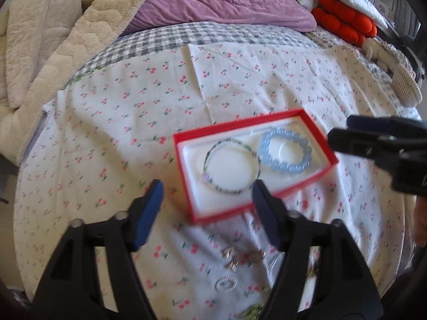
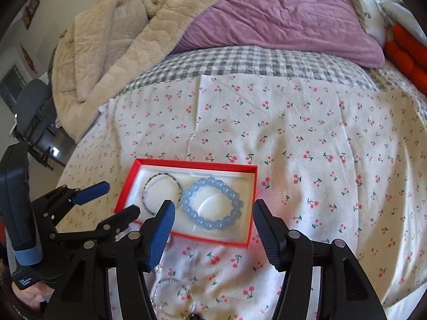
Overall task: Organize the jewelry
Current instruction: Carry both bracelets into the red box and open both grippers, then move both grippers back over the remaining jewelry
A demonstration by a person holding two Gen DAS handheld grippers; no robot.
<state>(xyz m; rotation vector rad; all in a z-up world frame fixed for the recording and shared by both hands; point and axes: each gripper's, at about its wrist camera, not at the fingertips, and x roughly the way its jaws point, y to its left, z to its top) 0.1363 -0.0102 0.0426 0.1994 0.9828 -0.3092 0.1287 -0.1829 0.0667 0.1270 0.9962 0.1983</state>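
While both claws hang released, the red box (image 1: 186,146) lies on the bed's cherry cloth (image 1: 267,85).
Left claw (image 1: 206,189), right claw (image 2: 213,208) empty; blue bracelet (image 2: 212,202) and thin bracelet (image 1: 231,166) inside; loose trinkets (image 1: 241,257) nearby, nothing blocking.

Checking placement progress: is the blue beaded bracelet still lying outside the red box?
No, the blue beaded bracelet lies inside the red box, beside the thin beaded bracelet.

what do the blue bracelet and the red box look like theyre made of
Blue bracelet: translucent glossy round beads, probably glass, stone or resin.
Red box: matte thin straight walls, likely cardboard, with a smooth white moulded insert.
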